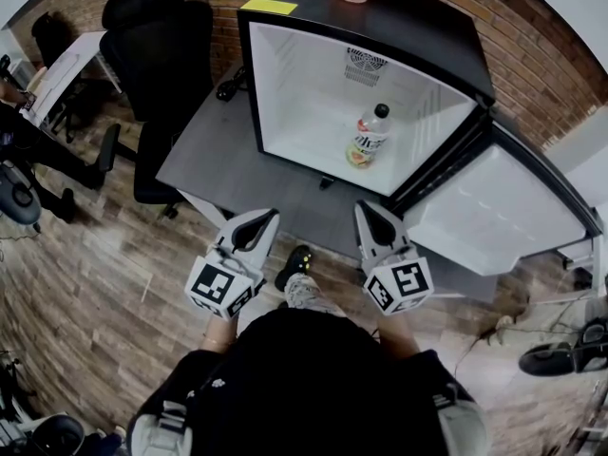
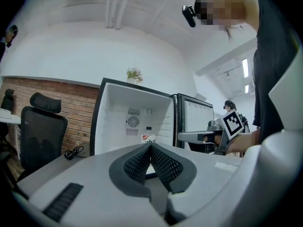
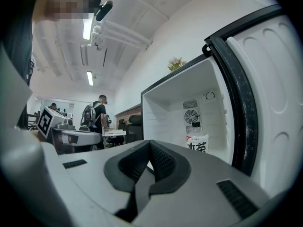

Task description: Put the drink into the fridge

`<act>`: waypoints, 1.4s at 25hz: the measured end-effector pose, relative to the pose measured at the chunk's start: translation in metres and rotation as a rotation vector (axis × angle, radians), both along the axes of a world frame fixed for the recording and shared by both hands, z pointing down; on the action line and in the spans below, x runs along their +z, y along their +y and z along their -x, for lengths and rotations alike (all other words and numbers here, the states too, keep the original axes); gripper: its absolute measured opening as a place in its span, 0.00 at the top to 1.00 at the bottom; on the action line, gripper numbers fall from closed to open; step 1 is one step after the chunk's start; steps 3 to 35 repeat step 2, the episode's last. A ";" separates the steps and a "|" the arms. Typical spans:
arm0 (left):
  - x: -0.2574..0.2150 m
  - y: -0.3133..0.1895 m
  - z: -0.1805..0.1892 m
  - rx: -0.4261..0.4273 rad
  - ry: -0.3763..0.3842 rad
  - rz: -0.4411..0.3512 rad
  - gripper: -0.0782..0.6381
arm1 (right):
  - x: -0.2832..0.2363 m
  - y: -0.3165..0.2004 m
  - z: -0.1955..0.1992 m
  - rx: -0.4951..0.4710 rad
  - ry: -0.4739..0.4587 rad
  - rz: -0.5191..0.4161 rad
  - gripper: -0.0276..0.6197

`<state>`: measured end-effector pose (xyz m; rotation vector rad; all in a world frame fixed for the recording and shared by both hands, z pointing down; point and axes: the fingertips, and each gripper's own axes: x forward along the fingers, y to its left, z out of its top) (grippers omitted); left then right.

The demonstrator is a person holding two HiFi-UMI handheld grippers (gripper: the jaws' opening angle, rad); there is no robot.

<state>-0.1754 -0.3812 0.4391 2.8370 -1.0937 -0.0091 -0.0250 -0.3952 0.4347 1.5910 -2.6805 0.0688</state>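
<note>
Two tools hang level before the fridge (image 1: 313, 74), each with its jaws pressed together and gripping nothing: the left tool (image 1: 261, 218) is short of the fridge's left front edge, the right tool (image 1: 370, 209) nearer its hinge side. The drink (image 1: 369, 136) stands upright inside the fridge, toward the right rear, apart from the walls. The door (image 1: 503, 212) is swung wide to the fridge's right. A strip of dark tabletop (image 1: 228, 160) lies between the fridge's mouth and the tools; an office chair (image 1: 157, 55) stands to the fridge's left.
</note>
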 end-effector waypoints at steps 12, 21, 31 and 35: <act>-0.001 0.001 0.001 -0.003 0.005 -0.010 0.89 | 0.000 0.002 0.001 -0.001 -0.001 0.001 0.96; -0.001 0.001 0.001 -0.003 0.005 -0.010 0.89 | 0.000 0.002 0.001 -0.001 -0.001 0.001 0.96; -0.001 0.001 0.001 -0.003 0.005 -0.010 0.89 | 0.000 0.002 0.001 -0.001 -0.001 0.001 0.96; -0.001 0.001 0.001 -0.003 0.005 -0.010 0.89 | 0.000 0.002 0.001 -0.001 -0.001 0.001 0.96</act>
